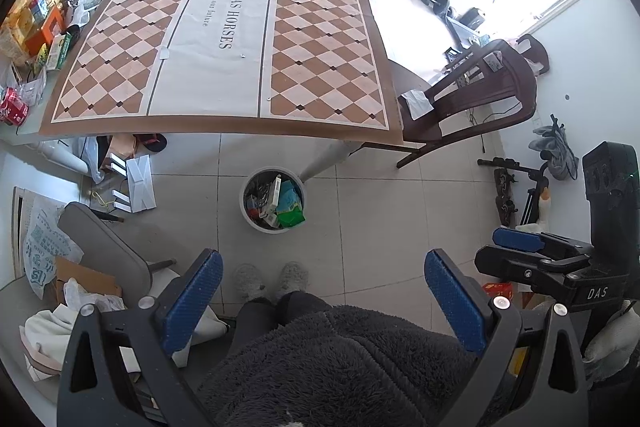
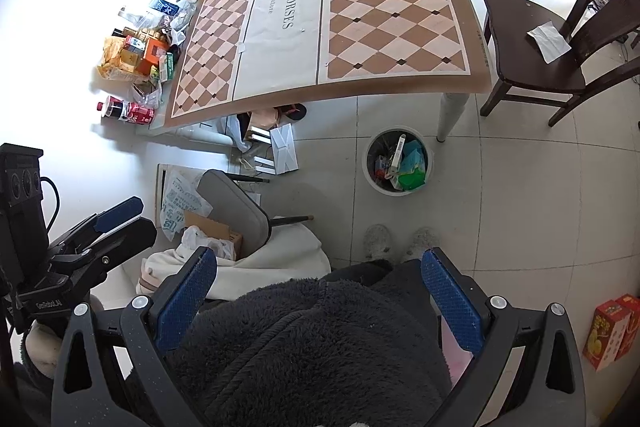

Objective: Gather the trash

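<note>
1. Trash: the remaining pile point(image 2: 140, 55) of packets, cartons and wrappers lies on the far-left edge of the table point(image 2: 360, 83), at about 10 o'clock from both grippers, with a red bottle point(image 2: 126, 111) lying on its side at the pile's near end.
2. Left gripper point(image 1: 324, 301): jaws wide apart, nothing held, hanging over the person's lap. Right gripper point(image 2: 318, 301): likewise spread and empty.
3. Governing relation: the pile sits to the left, so the left gripper appears the nearer; the bottle's long axis runs roughly 9 to 3 o'clock.
4. Bin point(image 1: 273, 200): on the floor at 12 o'clock from the jaws, just beside the table leg point(image 1: 328, 159), already well filled with packaging.
5. Other candidates: a small white scrap point(image 1: 164, 52) on the tablecloth; a paper sheet point(image 2: 549, 41) on the wooden chair point(image 2: 532, 67) at 2 o'clock.
6. Obstructions: a grey chair point(image 2: 236, 211) and floor clutter stand between the person and the pile.
</note>
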